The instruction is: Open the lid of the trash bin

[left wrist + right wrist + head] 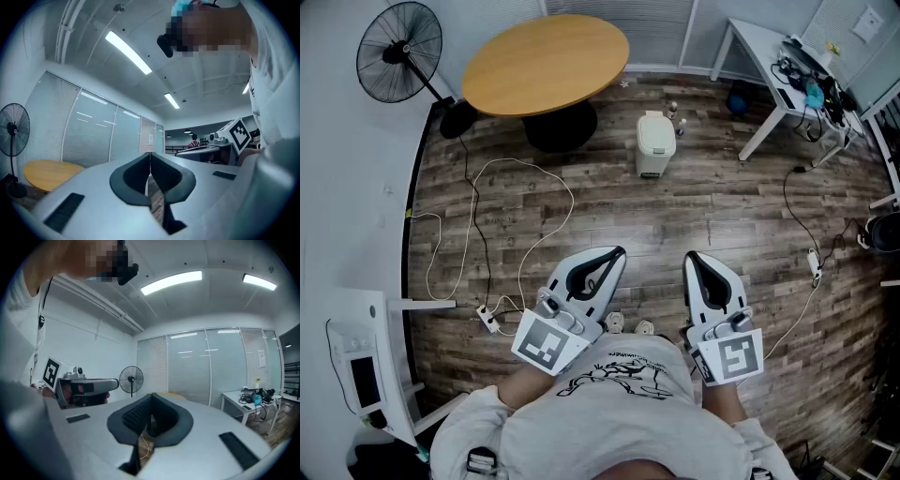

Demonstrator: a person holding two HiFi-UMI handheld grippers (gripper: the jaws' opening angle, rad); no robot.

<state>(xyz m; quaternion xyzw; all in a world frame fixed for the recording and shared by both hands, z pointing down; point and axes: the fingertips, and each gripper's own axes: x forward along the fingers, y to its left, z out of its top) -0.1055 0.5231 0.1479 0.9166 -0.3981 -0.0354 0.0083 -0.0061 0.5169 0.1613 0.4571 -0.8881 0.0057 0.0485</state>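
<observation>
**Approach not yet begun**

On the wooden floor (722, 216) the trash bin (655, 142) stands upright, its lid (656, 124) down, straight ahead and well apart from us. We hold the left tongs (619, 253) and right tongs (690, 257) low by the body, tips aimed towards it, neither clearly nearer. Both are closed on nothing

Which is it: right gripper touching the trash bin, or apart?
Apart. Head view shows floor between the right gripper and the trash bin.
</observation>
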